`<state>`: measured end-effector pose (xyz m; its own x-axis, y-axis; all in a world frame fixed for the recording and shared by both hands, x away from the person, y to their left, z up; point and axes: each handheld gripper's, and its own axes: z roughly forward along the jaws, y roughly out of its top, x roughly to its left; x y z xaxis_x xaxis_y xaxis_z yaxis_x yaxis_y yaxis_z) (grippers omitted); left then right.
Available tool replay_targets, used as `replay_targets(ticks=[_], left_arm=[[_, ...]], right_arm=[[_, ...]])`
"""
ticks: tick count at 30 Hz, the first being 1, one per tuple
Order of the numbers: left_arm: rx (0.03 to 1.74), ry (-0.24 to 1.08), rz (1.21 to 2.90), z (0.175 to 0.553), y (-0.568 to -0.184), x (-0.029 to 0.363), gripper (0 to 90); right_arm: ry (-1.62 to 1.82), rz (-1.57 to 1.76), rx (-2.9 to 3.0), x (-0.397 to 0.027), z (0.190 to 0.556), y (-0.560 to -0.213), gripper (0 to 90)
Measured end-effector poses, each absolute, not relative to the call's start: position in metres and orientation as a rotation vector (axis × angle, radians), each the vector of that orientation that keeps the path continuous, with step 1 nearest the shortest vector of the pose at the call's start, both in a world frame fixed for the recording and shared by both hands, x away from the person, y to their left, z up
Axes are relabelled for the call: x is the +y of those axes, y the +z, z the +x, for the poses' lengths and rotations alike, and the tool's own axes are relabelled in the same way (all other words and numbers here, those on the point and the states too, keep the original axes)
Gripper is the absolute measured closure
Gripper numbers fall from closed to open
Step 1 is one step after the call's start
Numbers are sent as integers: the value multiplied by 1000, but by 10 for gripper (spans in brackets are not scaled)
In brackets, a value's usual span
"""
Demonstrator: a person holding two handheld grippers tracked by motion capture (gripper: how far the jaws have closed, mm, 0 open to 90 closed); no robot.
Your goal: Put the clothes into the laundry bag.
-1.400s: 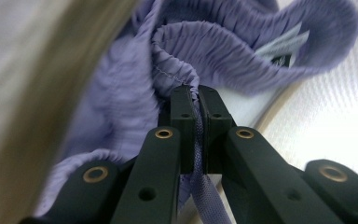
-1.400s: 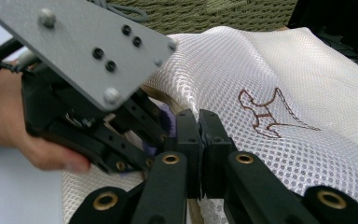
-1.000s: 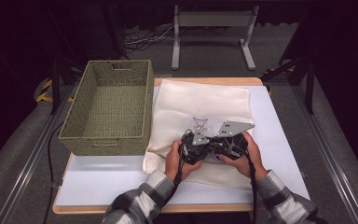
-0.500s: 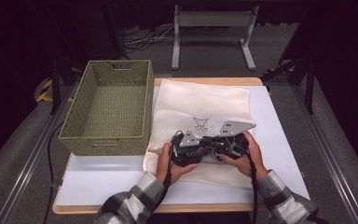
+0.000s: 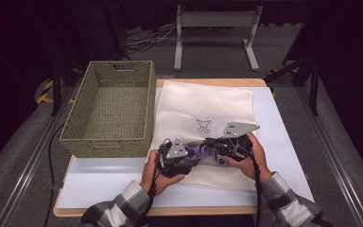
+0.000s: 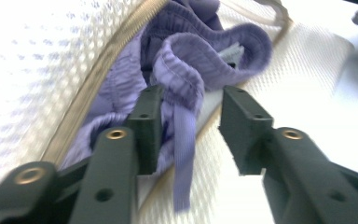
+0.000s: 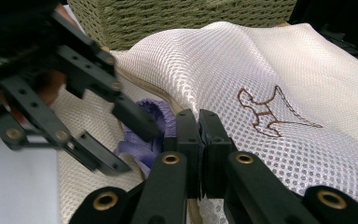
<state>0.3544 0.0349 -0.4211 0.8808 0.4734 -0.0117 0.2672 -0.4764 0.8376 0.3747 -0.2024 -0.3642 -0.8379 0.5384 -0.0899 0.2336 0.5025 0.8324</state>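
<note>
A white mesh laundry bag [image 5: 203,111] with a small brown embroidered figure lies flat on the white table [image 5: 99,182], just beside a woven olive-green rectangular basket [image 5: 111,111]. At the bag's near edge, a crumpled purple fabric garment [image 6: 186,70] sticks out of the zippered opening. The left gripper [image 6: 189,126] has just been opening; its jaws stand apart with a purple strap between them, unpressed. The right gripper [image 7: 198,135] is clamped tight on the bag's mesh edge.

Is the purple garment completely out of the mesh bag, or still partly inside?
Partly inside: the purple garment spills through the mesh bag zipper opening, its waistband outside.
</note>
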Motion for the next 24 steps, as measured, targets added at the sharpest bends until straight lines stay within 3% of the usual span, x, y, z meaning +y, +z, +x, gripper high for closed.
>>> replay_targets(ticks=[5, 12, 15, 18, 20, 24], left_arm=[[532, 285, 2148, 352, -430, 35, 722], [662, 311, 2172, 368, -446, 15, 613], [673, 369, 2191, 373, -448, 2, 622], [688, 407, 2187, 377, -449, -7, 697], [696, 406, 2184, 381, -449, -10, 834], [693, 417, 2191, 387, -449, -16, 860]], right_arm=[[1255, 645, 2417, -201, 375, -365, 884], [1250, 642, 2431, -202, 374, -367, 883], [1247, 645, 2444, -203, 374, -370, 883], [1238, 641, 2450, -203, 373, -372, 883], [1235, 643, 2452, -203, 372, -372, 883], [1232, 645, 2456, -204, 372, -373, 883]])
